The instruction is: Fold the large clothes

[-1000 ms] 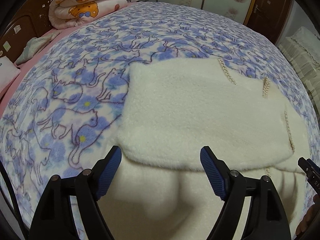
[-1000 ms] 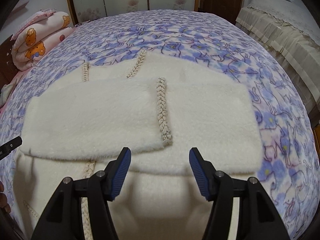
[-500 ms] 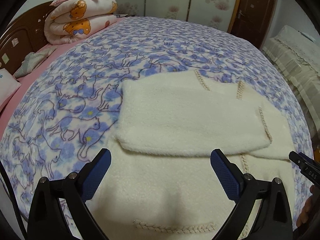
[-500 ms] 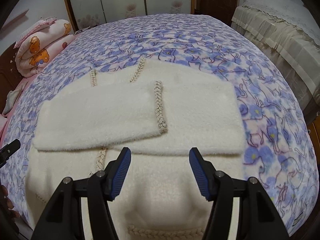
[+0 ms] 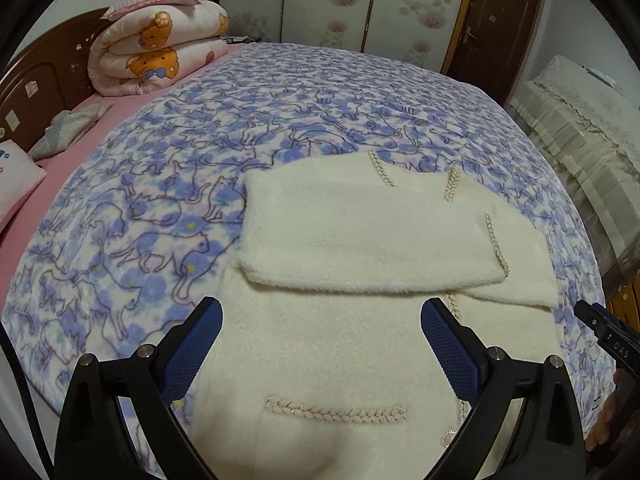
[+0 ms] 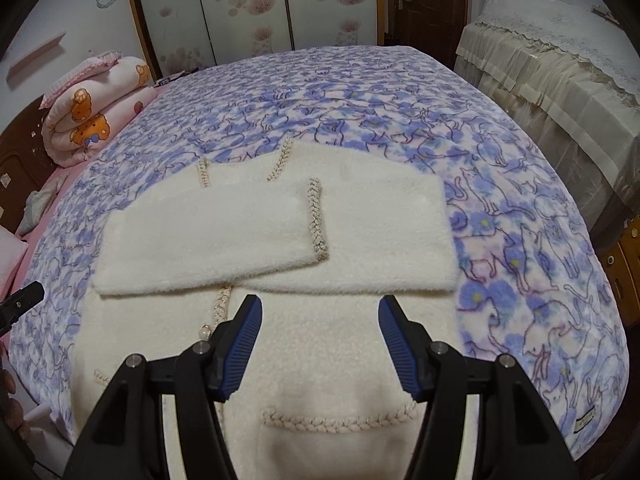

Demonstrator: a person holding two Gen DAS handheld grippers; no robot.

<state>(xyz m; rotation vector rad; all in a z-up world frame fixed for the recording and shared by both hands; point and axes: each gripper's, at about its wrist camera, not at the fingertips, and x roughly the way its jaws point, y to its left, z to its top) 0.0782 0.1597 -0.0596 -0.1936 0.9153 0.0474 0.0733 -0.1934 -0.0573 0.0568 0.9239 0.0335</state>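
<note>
1. Left wrist view: left gripper (image 5: 322,332) released, jaws wide, nothing between them; cream coat (image 5: 360,240) lies flat beyond and beneath, sleeves folded across, centre frame.
2. Right wrist view: right gripper (image 6: 320,336) unclenched, empty, above coat body.
3. Cat-print blanket (image 6: 360,92) covers bed; rolled quilt (image 5: 156,44) upper left; wardrobe doors (image 6: 248,8) behind.

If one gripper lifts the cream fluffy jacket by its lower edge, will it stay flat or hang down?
The jacket would probably hang down and bend: its sleeves already lie folded flat across the body. The thick pile suggests some weight, and likely a good grip. The braid trim seems unlikely to stiffen it much.
</note>
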